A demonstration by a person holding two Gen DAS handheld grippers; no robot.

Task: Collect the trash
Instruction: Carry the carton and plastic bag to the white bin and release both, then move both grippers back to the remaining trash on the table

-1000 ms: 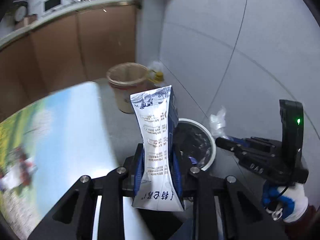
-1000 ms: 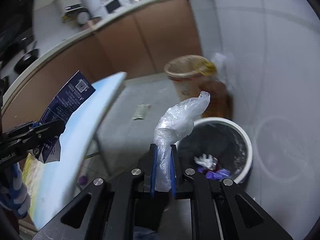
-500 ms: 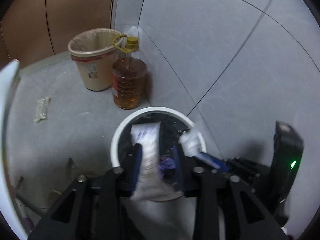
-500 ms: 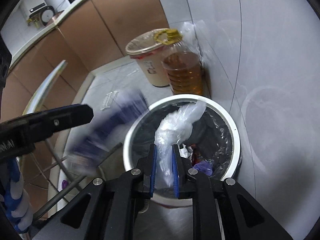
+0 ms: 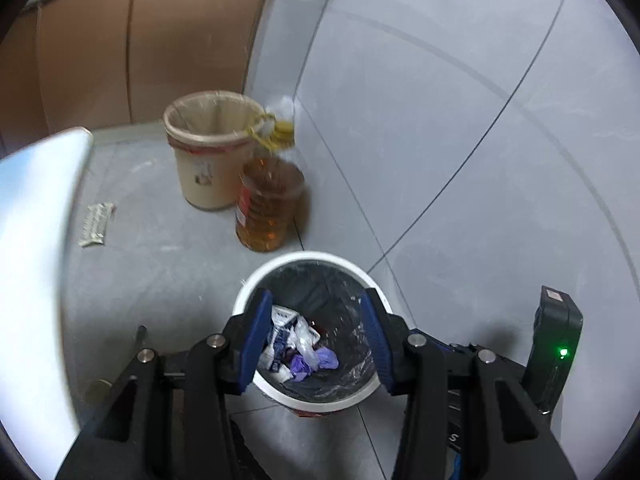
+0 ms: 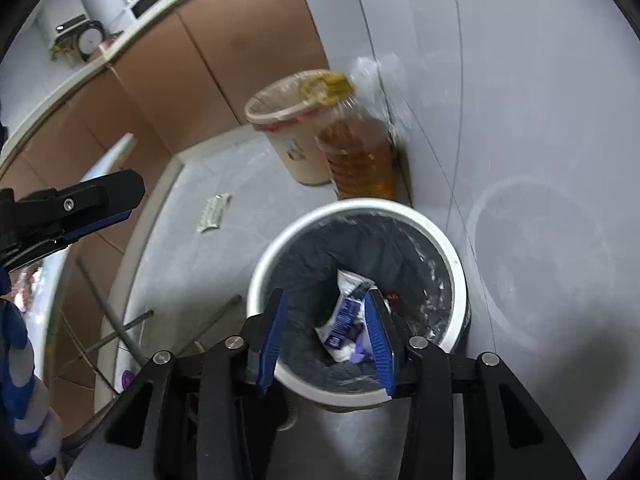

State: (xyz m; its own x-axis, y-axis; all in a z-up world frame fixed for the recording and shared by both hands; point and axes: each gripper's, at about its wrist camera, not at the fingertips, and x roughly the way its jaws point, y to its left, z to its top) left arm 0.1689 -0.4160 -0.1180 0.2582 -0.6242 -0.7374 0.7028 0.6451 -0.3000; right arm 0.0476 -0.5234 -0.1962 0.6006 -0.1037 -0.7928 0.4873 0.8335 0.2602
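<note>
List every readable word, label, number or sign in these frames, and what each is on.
"S": white letter low on the right gripper's body; the rest is cut off.
Carton in the white bin: blue and white print, too blurred to read.
Beige bin: label, too small to read.
Oil bottle: red label, unreadable.
Wrapper on the floor: unreadable.

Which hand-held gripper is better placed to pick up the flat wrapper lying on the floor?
Probably the left hand-held gripper. It is open and empty, and the wrapper lies on its side, left of the white bin. The right hand-held gripper is farther away.
</note>
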